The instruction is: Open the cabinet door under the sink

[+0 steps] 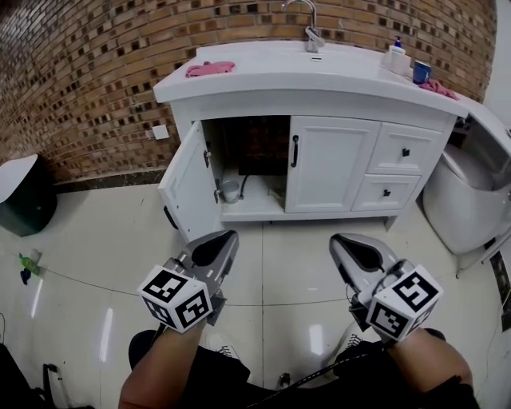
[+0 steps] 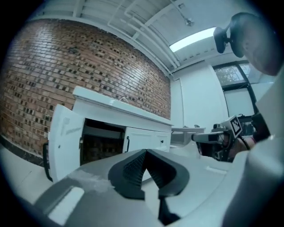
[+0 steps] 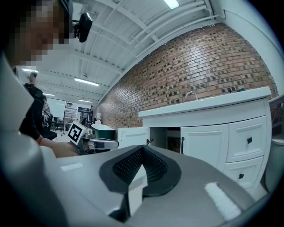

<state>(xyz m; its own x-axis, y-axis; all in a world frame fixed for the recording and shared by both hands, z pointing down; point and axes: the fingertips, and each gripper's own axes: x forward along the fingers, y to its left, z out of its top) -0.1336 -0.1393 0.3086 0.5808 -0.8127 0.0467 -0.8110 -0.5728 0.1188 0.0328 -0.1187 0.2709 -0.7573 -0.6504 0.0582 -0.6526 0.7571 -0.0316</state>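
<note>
White cabinet door (image 1: 187, 180) — standing wide open

The wall (image 1: 80, 72) is built of rough, matt brick. The floor (image 1: 96, 264) is laid with glossy, reflective tiles. The cabinet door (image 1: 185, 188) is finished in smooth white paint, and the countertop (image 1: 271, 68) in shiny white. The faucet (image 1: 307, 20) is made of polished metal. A cloth (image 1: 210, 69) of soft pink fabric is seen.
</note>
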